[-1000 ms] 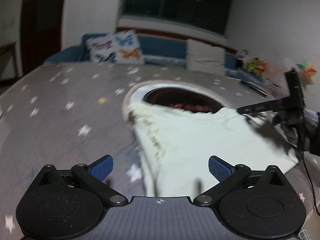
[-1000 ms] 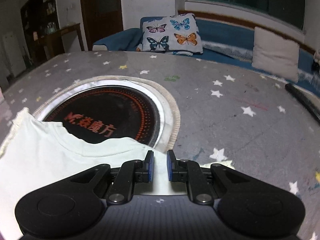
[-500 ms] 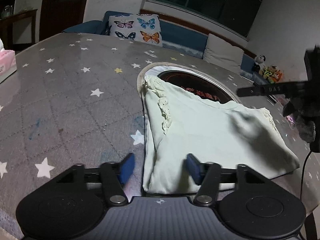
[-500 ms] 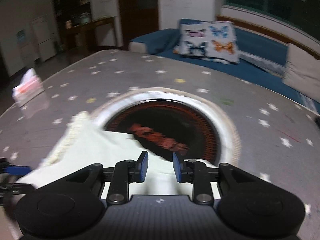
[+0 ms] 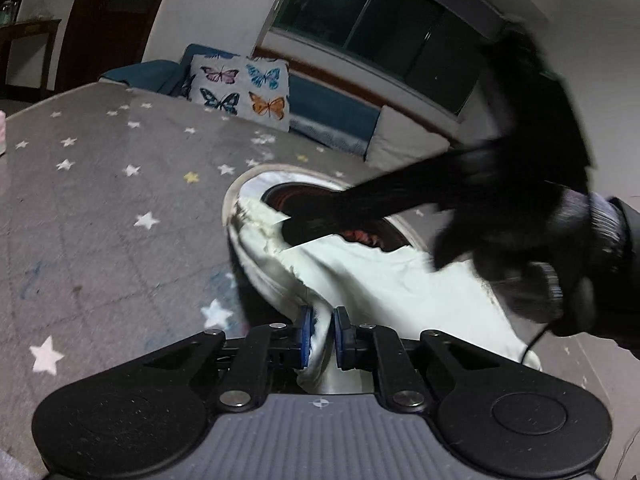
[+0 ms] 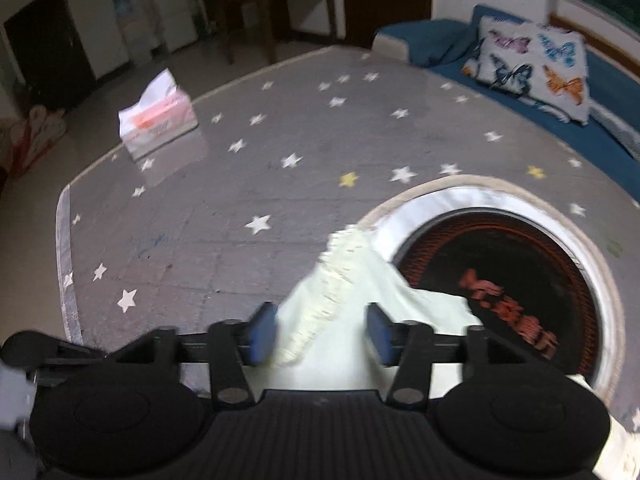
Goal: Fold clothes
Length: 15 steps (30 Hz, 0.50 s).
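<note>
Left claw [image 5: 320, 332]: we find its blue pads have just been closing and now pinch a bunched fold of the pale garment [image 5: 384, 280], at the garment's near edge. Right claw [image 6: 318, 334]: its jaws have just been opening and stand spread, with the frilled edge of the garment [image 6: 340, 288] between them but the pads clear of the cloth.

We place the garment on the table [image 6: 224, 208], its far part lying over the rim of the round burner [image 6: 516, 264] set into the tabletop, its near part reaching toward both claws.

Hidden or unclear: from the left camera, the right claw crosses the view as a dark motion-blurred shape [image 5: 480, 184] with a gloved hand [image 5: 552, 256] behind it, covering most of the burner and part of the garment. The red lettering on the burner is blurred and unreadable. The garment's lower part is cut off behind the claw bodies in both views.

Materials: the garment is soft pale cloth with a ruffled trim; the table cover is grey and glossy with printed stars; the burner is a dark disc in a pale ring. A tissue pack [image 6: 158, 116] lies well beyond the burner, near the table's edge.
</note>
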Tool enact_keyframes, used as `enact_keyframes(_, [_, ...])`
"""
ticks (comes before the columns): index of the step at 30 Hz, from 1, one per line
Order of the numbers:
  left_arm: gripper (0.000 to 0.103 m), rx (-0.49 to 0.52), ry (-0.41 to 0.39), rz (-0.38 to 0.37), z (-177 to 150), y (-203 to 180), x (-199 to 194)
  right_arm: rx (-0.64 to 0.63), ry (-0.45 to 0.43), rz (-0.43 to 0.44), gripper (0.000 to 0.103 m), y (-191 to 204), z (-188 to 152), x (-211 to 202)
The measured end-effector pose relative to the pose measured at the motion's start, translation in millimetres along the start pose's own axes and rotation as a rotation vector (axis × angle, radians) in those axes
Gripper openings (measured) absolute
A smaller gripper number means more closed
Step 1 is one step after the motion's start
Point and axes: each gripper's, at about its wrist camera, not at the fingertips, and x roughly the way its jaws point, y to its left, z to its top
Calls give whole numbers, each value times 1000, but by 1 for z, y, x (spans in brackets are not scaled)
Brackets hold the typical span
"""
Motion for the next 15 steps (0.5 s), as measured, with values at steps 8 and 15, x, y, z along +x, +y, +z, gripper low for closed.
enact_keyframes(8, [13, 2, -31, -68, 5, -12, 2, -126, 136, -94, 54, 29, 13, 40])
enact_keyframes(15, [13, 17, -30, -103, 9, -21, 3, -113, 138, -139, 16, 20, 9, 40])
